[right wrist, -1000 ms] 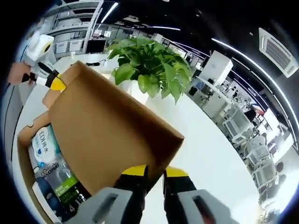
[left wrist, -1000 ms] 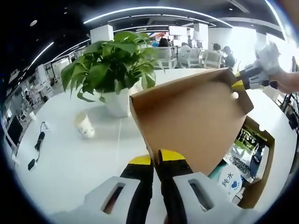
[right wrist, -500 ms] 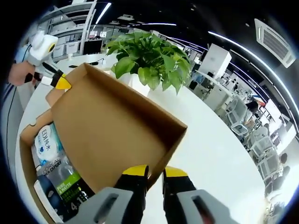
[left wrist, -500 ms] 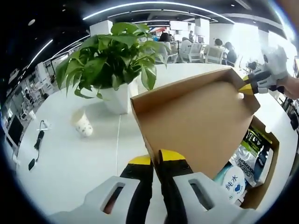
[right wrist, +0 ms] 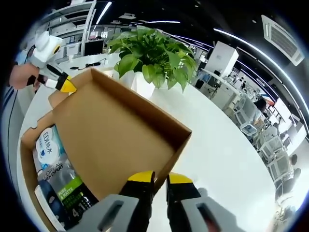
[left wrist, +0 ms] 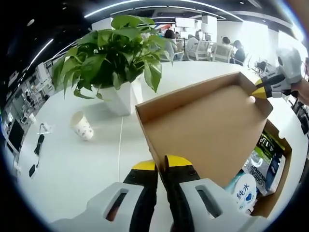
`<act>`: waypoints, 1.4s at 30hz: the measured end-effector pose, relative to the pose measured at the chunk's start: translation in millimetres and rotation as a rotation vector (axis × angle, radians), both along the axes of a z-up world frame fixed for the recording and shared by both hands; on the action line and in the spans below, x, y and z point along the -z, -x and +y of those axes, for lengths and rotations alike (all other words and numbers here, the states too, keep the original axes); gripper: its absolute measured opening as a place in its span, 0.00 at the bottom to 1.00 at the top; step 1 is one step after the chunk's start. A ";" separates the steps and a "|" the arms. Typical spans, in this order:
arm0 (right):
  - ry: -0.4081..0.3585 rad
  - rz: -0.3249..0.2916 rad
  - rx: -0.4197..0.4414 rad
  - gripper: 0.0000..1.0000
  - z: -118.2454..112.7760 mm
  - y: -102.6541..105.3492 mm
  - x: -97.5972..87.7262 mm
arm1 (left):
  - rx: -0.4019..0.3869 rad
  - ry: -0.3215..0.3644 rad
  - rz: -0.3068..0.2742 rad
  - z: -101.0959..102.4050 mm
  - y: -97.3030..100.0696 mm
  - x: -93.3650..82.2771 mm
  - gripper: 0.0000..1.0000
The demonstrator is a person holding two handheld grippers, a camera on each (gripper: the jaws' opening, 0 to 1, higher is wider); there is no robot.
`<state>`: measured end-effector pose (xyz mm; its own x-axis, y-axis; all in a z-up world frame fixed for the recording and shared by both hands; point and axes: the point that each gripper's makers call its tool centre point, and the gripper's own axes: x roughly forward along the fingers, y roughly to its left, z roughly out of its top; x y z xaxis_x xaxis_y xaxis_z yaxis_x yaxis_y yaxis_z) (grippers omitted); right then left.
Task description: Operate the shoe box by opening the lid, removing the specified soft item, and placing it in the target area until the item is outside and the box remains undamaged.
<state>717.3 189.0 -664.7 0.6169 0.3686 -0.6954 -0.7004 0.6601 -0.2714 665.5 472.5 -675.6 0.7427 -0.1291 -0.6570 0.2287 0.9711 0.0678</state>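
Cardboard lid (left wrist: 205, 128) pinched by tools.

Shoe boxes (left wrist: 277, 159): one is sitting open.
Lids (left wrist: 207, 130): one is standing raised.
Potted plants (left wrist: 113, 63): one is growing.
Paper cups (left wrist: 82, 126): one is lying tipped.
Tongs: two are showing, left (left wrist: 161, 166) and right (right wrist: 154, 178).
Packets (right wrist: 50, 162) inside: several, count unclear.

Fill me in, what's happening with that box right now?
A person holds a gripper in each hand, and both are clamped on the cardboard lid of the shoe box: the left gripper on one corner, the right gripper on the other. The lid is lifted, with packaged items inside the box.
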 end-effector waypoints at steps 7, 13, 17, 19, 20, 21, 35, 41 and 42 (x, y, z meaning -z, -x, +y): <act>0.002 0.011 0.009 0.03 -0.8 5.5 -0.7 | -0.002 -0.004 0.019 2.7 -6.8 8.3 0.07; 0.013 0.029 0.008 0.03 -0.2 5.5 5.6 | 0.004 -0.011 0.035 4.2 -10.1 14.8 0.08; 0.018 0.038 0.007 0.03 0.2 3.4 9.0 | -0.002 -0.005 0.041 6.1 -12.4 18.0 0.08; 0.016 0.042 0.009 0.03 0.4 3.0 9.9 | -0.002 -0.009 0.042 5.7 -11.2 18.9 0.08; 0.016 0.044 0.011 0.03 0.3 3.0 10.2 | -0.004 -0.008 0.044 5.5 -10.6 19.2 0.08; 0.017 0.045 0.011 0.03 0.3 3.1 10.4 | -0.004 -0.009 0.042 2.4 -6.5 17.0 0.09; 0.042 0.066 0.007 0.03 1.7 -4.0 20.8 | -0.010 -0.009 0.078 -5.5 12.0 24.3 0.16; 0.057 0.080 0.002 0.03 2.4 -4.6 25.4 | -0.018 -0.016 0.082 -4.7 13.8 22.4 0.17; 0.059 0.082 0.001 0.03 2.8 -5.0 26.2 | -0.024 -0.013 0.081 -4.5 14.5 21.9 0.17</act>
<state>722.4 191.8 -690.9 0.5576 0.3250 -0.7639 -0.7209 0.6457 -0.2516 651.0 468.0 -697.5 0.6897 -0.1028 -0.7167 0.2103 0.9756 0.0624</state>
